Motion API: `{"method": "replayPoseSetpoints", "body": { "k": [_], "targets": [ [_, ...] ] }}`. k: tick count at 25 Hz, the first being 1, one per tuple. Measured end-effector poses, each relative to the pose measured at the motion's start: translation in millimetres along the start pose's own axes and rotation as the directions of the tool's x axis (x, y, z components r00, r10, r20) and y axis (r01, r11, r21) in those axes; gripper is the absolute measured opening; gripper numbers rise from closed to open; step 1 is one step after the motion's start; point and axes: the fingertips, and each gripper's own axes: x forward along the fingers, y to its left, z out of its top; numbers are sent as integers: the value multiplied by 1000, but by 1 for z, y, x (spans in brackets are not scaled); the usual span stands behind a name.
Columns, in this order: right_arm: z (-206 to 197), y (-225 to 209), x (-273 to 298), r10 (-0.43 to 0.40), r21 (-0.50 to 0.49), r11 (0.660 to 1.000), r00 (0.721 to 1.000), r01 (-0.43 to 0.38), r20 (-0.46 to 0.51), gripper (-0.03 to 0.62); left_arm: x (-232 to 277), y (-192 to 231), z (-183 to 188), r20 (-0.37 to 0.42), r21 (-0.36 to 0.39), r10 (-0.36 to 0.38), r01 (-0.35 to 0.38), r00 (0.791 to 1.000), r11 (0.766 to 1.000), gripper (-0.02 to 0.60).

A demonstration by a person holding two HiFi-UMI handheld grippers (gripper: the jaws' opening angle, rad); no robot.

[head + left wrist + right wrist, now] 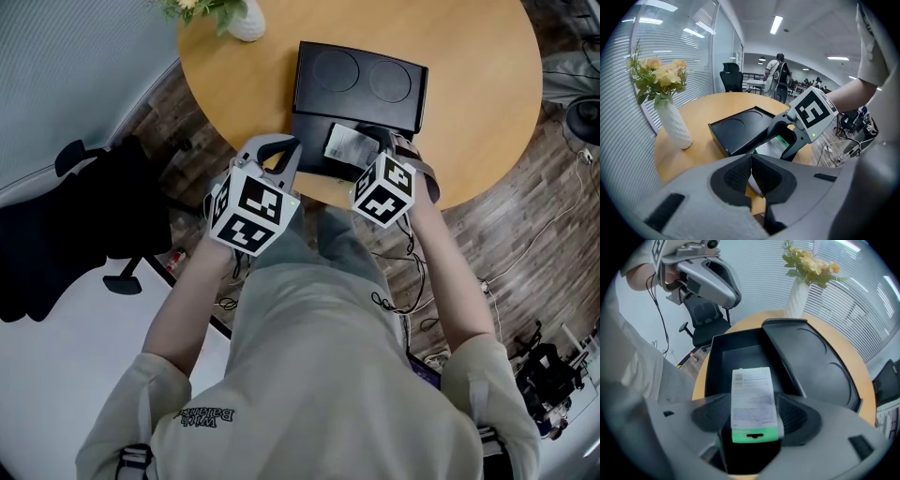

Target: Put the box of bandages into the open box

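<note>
**A:** What is shown in the head view?

**B:** A round table [478, 103] is seen, with a black box [361, 80] lying open on it. Its lid is laid back and its tray [314, 155] is nearer the person. The bandage box [345, 143] is held over the tray by the right tool [375, 142]. The left tool [289, 150] is raised just beside the tray's left edge. A vase [246, 21] is set at the table's far rim.

**A:** And the left tool view?

**B:** The left tool [751, 176] is seen with its pads pressed together and nothing caught between them. Beyond it, the right tool [783, 139] is seen above the tray with the bandage box [771, 146] in its grip. The vase [675, 124], filled with flowers [658, 75], is placed at the left, apart from the black box [740, 129].

**A:** And the right tool view?

**B:** The right tool [752, 416] is clamped on the bandage box [751, 401], one pad against each long side, the green end nearest the camera. The tray [724, 357] is seen beneath it and the lid [811, 357] to the right. Whether the tray floor is touched cannot be told. The left tool [726, 287] is seen up at the left.
</note>
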Motion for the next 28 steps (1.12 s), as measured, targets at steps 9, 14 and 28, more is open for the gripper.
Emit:
{"method": "replayPoseSetpoints", "body": {
  "k": [9, 14, 28],
  "targets": [
    [30, -20, -59, -105, 107, 990, 983, 90, 153, 290, -24, 0, 23, 52, 25, 25, -26, 998, 999, 23],
    [49, -34, -102, -191, 209, 969, 941, 134, 279, 178, -43, 2, 51, 117, 25, 37, -40, 992, 999, 23],
    [86, -55, -243, -397, 397, 895, 770, 203, 500, 51, -101, 0, 125, 269, 95, 114, -144, 956, 985, 21]
  ]
}}
